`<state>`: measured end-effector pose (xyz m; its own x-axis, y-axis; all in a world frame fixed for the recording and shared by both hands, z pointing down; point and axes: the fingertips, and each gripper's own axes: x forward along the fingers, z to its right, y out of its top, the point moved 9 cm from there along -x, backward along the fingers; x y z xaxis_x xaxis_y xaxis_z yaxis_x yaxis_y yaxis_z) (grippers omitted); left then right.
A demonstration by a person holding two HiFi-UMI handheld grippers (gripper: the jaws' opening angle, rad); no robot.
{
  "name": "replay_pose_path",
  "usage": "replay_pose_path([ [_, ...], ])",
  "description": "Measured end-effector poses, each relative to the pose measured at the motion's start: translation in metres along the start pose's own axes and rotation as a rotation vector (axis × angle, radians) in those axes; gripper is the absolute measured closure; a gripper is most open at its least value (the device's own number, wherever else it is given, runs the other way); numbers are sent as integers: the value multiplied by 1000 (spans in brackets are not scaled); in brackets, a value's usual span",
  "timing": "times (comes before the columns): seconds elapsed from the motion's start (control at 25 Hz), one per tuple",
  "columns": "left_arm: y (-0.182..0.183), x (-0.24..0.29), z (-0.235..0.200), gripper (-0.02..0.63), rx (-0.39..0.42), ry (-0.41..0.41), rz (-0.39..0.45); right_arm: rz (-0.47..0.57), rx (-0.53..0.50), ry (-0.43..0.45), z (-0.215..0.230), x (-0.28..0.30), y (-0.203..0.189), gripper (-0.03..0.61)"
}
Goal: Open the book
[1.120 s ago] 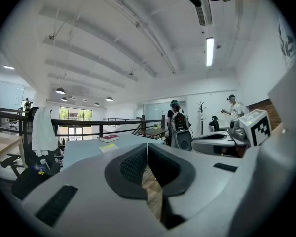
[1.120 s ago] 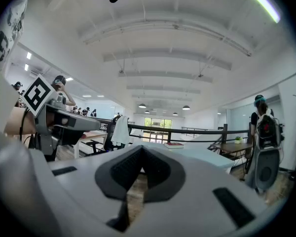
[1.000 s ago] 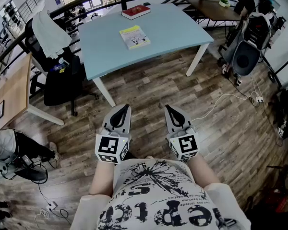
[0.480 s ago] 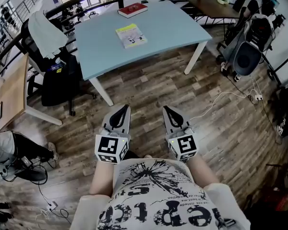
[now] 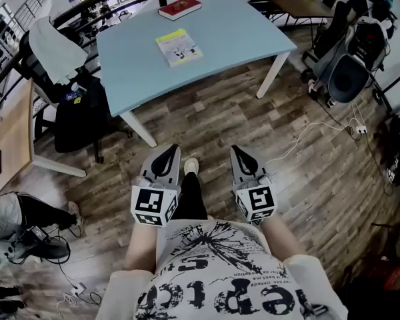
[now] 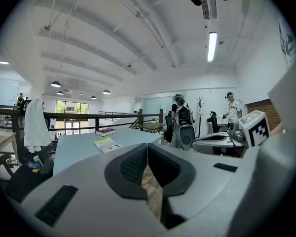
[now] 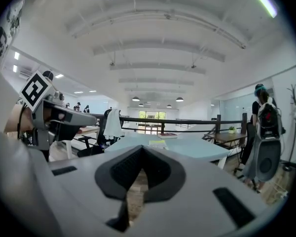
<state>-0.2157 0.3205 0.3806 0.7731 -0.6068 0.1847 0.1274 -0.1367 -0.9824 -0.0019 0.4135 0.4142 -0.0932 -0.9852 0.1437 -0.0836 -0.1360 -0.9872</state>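
Blue table [image 5: 227,35] bears a yellow book [image 5: 179,47], cover print unreadable; left tool [image 5: 165,155] and right tool [image 5: 241,155] hang closed, empty.

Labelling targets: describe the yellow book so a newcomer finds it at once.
Start at the pale blue table on the wood floor. Two closed books lie on it. The yellow book sits nearer the middle, cover yellow and white; the red book lies at the far edge.

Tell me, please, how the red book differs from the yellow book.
The red book is dark red and looks thicker; the yellow book is pale and thinner. The red book lies at the table's far edge, the yellow book nearer the middle. Both lie flat and closed.
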Motion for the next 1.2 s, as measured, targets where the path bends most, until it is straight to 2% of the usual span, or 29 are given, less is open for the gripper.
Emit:
replay_pose_path([
  [0.28,4,89,-60,594,-9,-47,-6,-15,-17,-45,36,86,3,568],
  [0.68,45,244,-180,594,-7,-109,18,-24,-72,-99,103,260,38,568],
  [0.92,52,299,-229,594,-21,-98,-12,-37,-66,-104,130,331,47,568],
  [1.2,44,342,-262,594,-44,-36,-53,-62,-69,-37,157,395,43,568],
])
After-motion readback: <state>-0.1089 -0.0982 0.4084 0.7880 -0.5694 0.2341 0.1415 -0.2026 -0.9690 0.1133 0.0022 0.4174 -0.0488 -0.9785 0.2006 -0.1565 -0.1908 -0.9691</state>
